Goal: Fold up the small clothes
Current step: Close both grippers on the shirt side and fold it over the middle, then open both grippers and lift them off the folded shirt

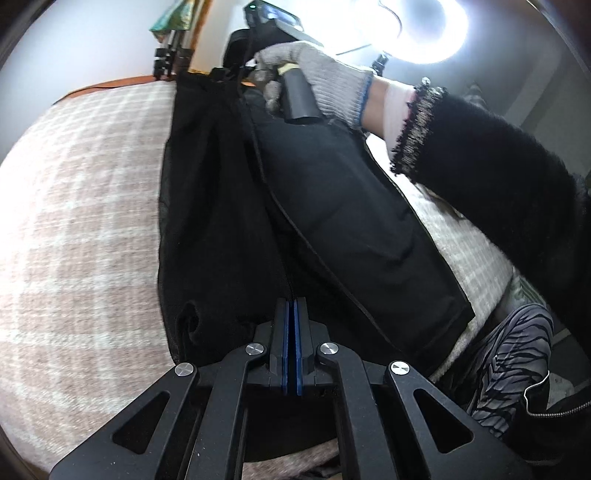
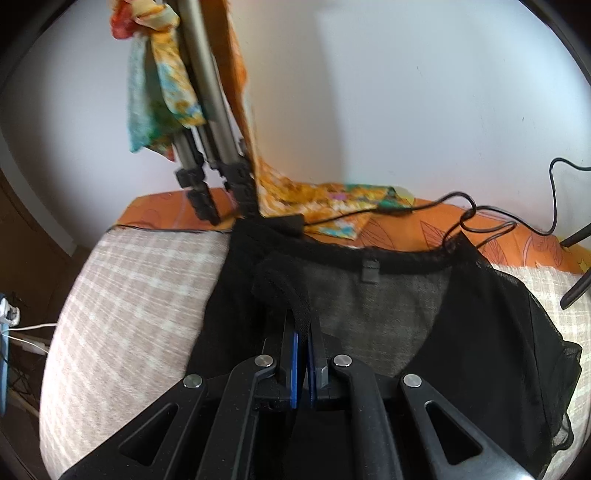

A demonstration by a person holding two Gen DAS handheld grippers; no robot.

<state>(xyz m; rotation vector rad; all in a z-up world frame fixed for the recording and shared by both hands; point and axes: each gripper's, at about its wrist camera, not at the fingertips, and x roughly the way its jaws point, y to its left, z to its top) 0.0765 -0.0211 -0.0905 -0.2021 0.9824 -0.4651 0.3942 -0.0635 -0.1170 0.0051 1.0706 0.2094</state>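
Note:
A black sheer garment (image 1: 229, 206) is stretched over a beige checked blanket (image 1: 81, 206). My left gripper (image 1: 294, 301) is shut on a fold of its fabric at the near end. In the left wrist view a gloved hand (image 1: 317, 79) holds the other tool at the garment's far end. In the right wrist view the garment (image 2: 491, 332) lies with its neckline trim and label (image 2: 370, 272) facing me. My right gripper (image 2: 303, 321) is shut on a strip of the black trim, which arches up from between the blue pads.
A tripod (image 2: 210, 147) with colourful cloth (image 2: 162, 99) draped on it stands at the blanket's far edge. An orange sheet (image 2: 406, 225) with black cables (image 2: 480, 218) lies behind the garment. A bright ring lamp (image 1: 424, 29) shines at top right. A person's black sleeve (image 1: 498, 162) crosses the right side.

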